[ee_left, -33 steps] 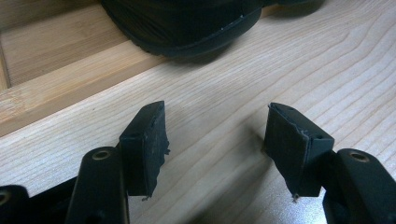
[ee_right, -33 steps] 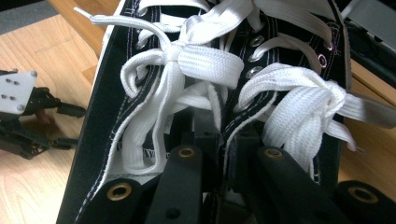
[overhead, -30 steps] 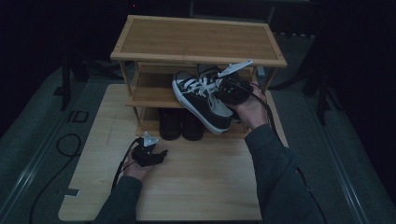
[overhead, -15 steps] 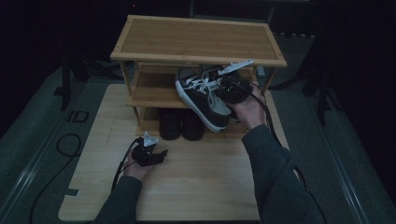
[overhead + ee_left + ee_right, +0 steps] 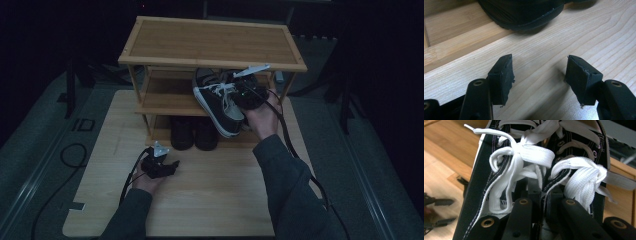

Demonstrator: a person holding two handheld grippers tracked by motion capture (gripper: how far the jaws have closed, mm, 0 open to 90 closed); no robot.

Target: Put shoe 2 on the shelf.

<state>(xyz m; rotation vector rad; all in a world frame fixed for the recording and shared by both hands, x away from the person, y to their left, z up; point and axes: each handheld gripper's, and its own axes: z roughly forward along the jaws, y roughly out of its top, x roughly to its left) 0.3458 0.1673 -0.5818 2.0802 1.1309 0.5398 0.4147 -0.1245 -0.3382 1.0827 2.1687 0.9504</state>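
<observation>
Right hand-held gripper is clenched on both sneakers by their inner sides, hanging them at the rack's middle shelf, not yet set down, while the left hand-held gripper idles agape over the bench.

I note black canvas sneakers with white laces, honey-tan slatted bamboo rack, pale streaky-grained wooden board, black boots.

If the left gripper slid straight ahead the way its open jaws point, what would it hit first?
Most likely the toe of the black shoe on the wooden rack's bottom shelf; the left gripper has bare tabletop before that.
</observation>
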